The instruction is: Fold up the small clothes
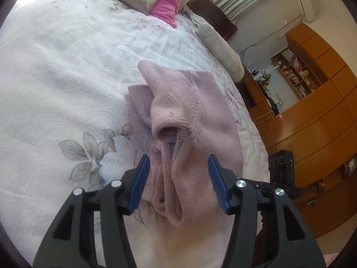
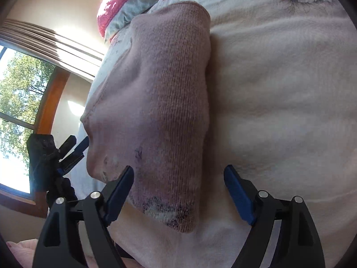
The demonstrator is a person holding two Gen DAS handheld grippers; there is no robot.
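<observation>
Both open tools, left tool [image 1: 178, 163] and right tool [image 2: 178, 174], straddle pink knit garment [image 1: 185, 116]

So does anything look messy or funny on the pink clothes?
Yes. The pink knitted garment has dark smudgy marks near its edge by the right gripper. By the left gripper it lies bunched in folds, not flat.
</observation>
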